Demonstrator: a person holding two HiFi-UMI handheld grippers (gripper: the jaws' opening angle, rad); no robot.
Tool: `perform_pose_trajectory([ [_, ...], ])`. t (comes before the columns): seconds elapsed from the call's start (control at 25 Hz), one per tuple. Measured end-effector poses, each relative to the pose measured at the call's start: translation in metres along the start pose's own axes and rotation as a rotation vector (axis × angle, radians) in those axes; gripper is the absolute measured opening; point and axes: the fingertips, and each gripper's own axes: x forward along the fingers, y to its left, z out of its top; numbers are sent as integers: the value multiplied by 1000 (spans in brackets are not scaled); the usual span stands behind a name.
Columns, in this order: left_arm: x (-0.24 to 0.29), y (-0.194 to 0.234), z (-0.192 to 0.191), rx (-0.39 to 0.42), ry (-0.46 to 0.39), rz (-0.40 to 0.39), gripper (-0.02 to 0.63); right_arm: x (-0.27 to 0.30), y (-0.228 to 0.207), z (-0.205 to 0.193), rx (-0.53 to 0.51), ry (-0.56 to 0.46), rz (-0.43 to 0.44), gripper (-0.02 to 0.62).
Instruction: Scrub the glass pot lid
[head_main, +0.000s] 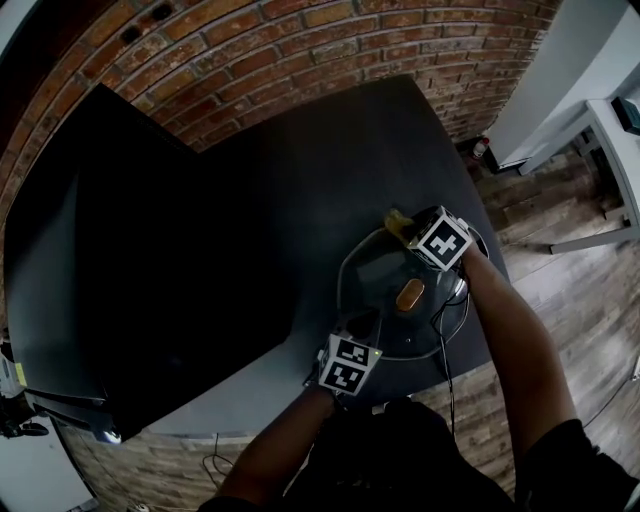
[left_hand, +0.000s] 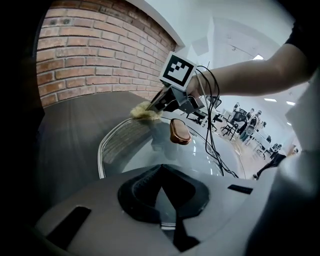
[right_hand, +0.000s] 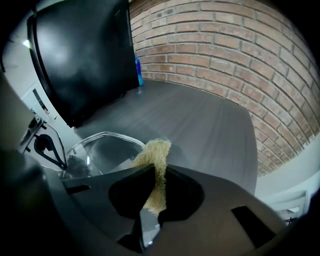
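Observation:
The glass pot lid (head_main: 385, 280) lies on the dark table (head_main: 330, 160) near its front right corner, with a brown knob (head_main: 410, 295) at its centre. My left gripper (head_main: 357, 326) is shut on the lid's near rim, and that rim (left_hand: 168, 220) runs between its jaws. My right gripper (head_main: 406, 229) is shut on a yellow scrub sponge (head_main: 396, 219) at the lid's far rim. In the right gripper view the sponge (right_hand: 155, 167) sticks out between the jaws, just over the lid's edge (right_hand: 107, 136). The left gripper view shows the knob (left_hand: 179, 131) and the sponge (left_hand: 143, 113) across the lid.
A large black screen (head_main: 150, 270) stands along the table's left side, with a blue bottle (right_hand: 137, 71) behind it. A brick wall (head_main: 250, 60) backs the table. Black cables (head_main: 447, 335) hang at the front right edge. A white desk (head_main: 600, 130) stands on the wood floor at the right.

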Motion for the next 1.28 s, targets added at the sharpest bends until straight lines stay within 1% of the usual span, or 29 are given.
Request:
perform_pose_trajectory([
  [0.2,-1,2,6,-2,-10,-6,33,-19,-24,-32,75,-9,-66,48],
  [0.48,0,4,5,-13,-5,8,34,-45,-31,-84,176,-22,-98,48],
  [0.56,0,5,5,-11,-2,11,33,-51,-28,-97,215,-20,-109,48],
  [0.72,0,4,5,-8,1,16,34,-73,-16,-104,254,-53,-130,48],
  [0.84,-1,5,5,-7,4,20,32,-72,-8,-129,294,-41,-140,48],
  [1.0,-2,3,6,-5,8,24,34,-79,7,-150,322,-45,-144,48],
  [1.16,-3,2,7,3,9,31,32,-91,26,-163,359,-47,-166,48],
  [1.28,-3,2,6,6,12,36,33,-94,45,-169,387,-60,-154,48],
])
